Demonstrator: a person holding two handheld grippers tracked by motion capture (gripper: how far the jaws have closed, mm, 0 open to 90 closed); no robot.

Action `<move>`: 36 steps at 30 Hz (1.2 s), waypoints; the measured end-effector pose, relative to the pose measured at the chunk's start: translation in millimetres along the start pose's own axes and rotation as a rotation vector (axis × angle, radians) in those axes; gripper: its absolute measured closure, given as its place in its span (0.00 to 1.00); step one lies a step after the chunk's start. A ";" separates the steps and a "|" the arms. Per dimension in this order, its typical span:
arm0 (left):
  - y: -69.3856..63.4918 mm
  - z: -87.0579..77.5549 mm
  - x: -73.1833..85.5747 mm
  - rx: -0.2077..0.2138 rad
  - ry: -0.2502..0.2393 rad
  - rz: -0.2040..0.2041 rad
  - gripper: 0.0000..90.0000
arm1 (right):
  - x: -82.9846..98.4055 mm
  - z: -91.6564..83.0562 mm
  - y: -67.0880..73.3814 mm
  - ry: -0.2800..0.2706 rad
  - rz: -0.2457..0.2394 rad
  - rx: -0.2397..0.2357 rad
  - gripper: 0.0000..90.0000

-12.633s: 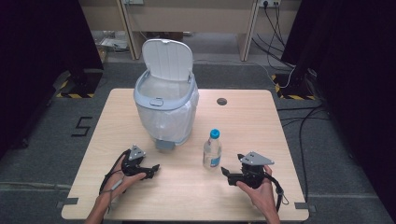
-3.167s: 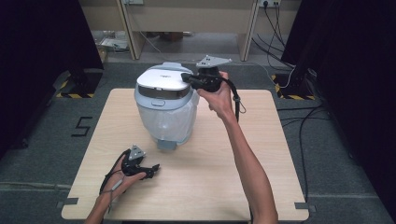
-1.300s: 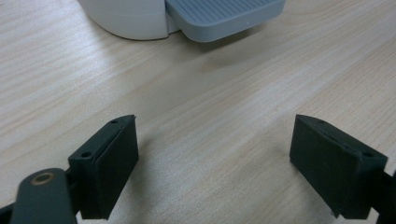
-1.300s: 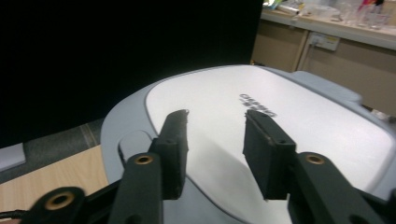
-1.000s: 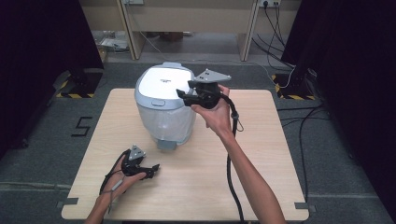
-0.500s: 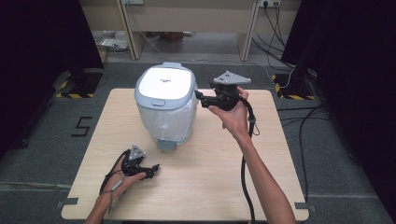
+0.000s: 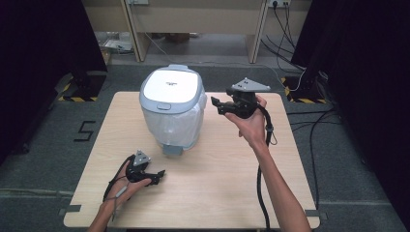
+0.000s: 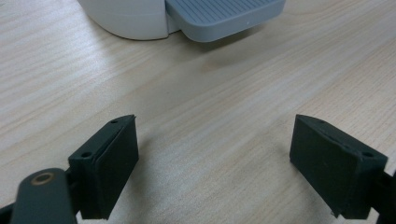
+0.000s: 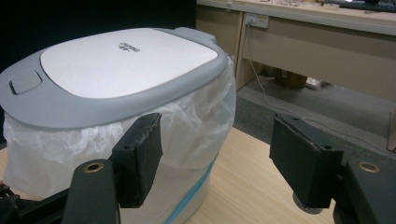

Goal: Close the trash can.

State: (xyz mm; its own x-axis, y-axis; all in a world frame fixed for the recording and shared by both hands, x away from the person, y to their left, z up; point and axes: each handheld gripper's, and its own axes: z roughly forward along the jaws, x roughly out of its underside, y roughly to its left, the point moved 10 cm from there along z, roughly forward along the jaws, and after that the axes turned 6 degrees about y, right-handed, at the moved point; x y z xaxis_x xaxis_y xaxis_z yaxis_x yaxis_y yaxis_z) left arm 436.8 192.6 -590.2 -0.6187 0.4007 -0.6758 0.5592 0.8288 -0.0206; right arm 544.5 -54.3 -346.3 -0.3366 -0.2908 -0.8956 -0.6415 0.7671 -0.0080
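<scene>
A single wooden table [image 7: 217,193] is seen from the high view, its near edge cut off by the frame. One waste bin [image 7: 171,111] stands toward the far middle of it, its grey-rimmed lid [image 9: 126,70] closed flat, so the inside is hidden. A white liner bag [image 9: 196,126] is bunched out under the rim all round. One grey foot pedal [image 8: 224,16] projects from the base toward the person; in the left gripper view it is cropped by the top edge.

Two grippers are counted. The right gripper [image 7: 216,104] is held in the air just beside the bin's right side (apart from it), with its jaws spread wide and nothing between them; the bin's wall is seen between them farther off in the right gripper view. The left gripper [image 7: 158,175] is rested low on the table near the front left, jaws also spread on bare wood, with the pedal well ahead of them.
</scene>
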 end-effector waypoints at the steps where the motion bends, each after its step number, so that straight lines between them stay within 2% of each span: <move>1: 0.1 -0.1 0.1 0.000 0.001 0.001 0.16 | 2.0 -0.5 -1.6 0.004 -0.001 0.002 0.37; 14: 0.1 0.4 -0.3 -0.002 -0.005 -0.001 0.16 | 26.5 -9.3 -15.1 0.009 0.044 0.013 0.27; 18: 0.1 0.4 -0.3 -0.002 -0.005 0.000 0.16 | 39.3 -12.4 -17.7 0.010 0.060 0.008 0.24; 23: 0.1 0.4 -0.3 -0.002 -0.005 0.000 0.16 | 51.5 -13.8 -17.5 0.020 0.065 0.003 0.23; 27: 0.1 0.4 -0.3 -0.002 -0.005 0.000 0.16 | 62.3 -15.5 -16.0 0.026 0.049 0.008 0.23; 36: 0.1 0.4 -0.3 -0.002 -0.005 -0.001 0.16 | 92.6 -13.5 -5.8 0.054 0.035 -0.005 0.23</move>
State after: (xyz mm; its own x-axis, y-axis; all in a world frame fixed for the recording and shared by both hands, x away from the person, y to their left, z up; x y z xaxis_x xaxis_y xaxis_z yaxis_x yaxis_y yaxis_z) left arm 437.3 192.4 -590.2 -0.6163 0.3976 -0.6798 0.5575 0.8299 -0.0200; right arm 507.7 -93.4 -423.2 -0.3950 -0.2945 -0.8702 -0.6320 0.7745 0.0248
